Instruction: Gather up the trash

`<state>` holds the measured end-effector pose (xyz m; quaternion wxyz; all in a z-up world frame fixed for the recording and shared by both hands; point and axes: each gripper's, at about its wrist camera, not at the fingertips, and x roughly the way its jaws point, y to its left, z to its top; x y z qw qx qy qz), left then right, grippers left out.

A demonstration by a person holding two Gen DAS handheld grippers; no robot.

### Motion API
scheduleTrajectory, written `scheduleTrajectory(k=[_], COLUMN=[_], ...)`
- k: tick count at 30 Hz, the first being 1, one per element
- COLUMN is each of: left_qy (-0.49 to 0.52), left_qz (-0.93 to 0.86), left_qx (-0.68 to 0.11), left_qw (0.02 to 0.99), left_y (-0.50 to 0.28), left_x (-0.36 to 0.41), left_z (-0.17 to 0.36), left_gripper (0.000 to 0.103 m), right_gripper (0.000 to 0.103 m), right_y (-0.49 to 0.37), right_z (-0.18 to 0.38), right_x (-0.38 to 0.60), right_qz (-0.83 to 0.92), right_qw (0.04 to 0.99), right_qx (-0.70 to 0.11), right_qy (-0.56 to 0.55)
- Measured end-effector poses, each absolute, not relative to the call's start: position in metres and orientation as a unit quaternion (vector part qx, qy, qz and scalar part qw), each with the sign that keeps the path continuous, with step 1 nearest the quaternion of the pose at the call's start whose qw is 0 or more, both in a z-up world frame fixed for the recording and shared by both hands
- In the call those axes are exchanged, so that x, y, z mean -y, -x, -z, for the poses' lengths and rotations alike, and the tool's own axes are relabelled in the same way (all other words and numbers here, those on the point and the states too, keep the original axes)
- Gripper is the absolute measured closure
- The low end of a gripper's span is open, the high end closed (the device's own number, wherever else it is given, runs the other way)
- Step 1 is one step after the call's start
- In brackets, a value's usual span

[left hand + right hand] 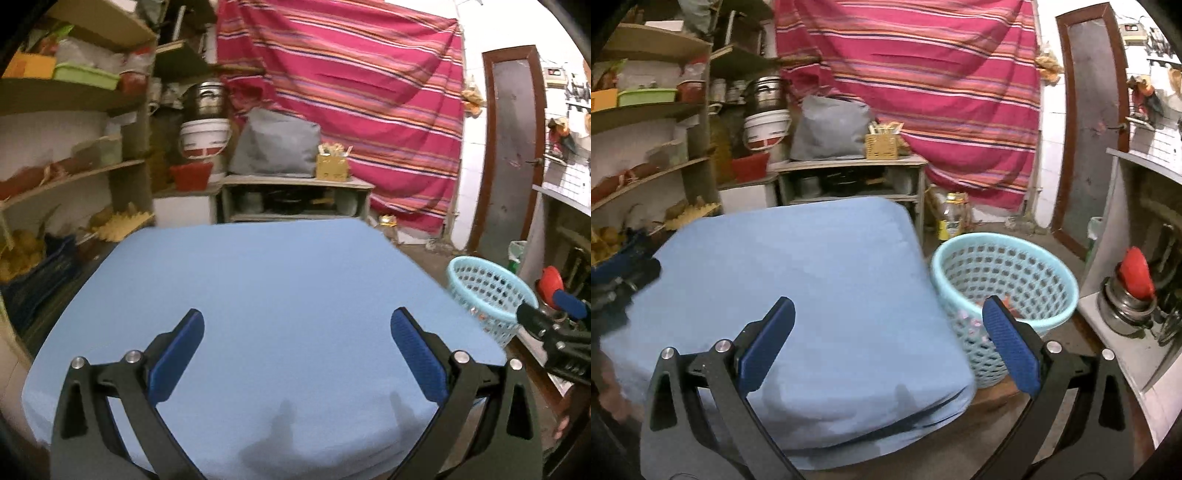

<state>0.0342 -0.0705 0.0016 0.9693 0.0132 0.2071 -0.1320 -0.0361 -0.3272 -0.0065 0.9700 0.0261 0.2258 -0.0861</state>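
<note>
Blue cloth [820,295] beside mesh basket [1004,280]

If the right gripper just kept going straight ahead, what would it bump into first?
Probably the blue cloth-covered table, near its right edge; the right gripper points there, open. The basket sits just right of that line.

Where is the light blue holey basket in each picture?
Left wrist view: the light blue perforated plastic basket sits at the right edge, beside the blue-covered table.
Right wrist view: it is right of centre, behind the right tongs.
Shared landmark: the striped red cloth.

home storeroom (cluttered shelves [74,173], pots)
</note>
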Motion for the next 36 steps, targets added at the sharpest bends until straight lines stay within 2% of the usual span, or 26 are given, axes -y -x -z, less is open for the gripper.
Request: scheduleTrajectory(k=[11, 36], left_qy=[-0.011, -0.017], left_qz=[0.100, 0.077], left_qx=[-0.203, -0.181], left_qw=[0.974, 0.980], left_y=[-0.011, -0.019], left_x=[0.054, 0.049], left_z=[0.010, 0.007], left_gripper=[0.004, 0.004], right_gripper=[0.004, 0.004], right_y=[0.050, 0.037], right_z=[0.007, 0.003], right_x=[0.300, 0.280], right_qz=[0.060, 0.041], right_qw=[0.977, 0.984], right_qx=[-0.202, -0.174], right_qy=[-0.038, -0.007])
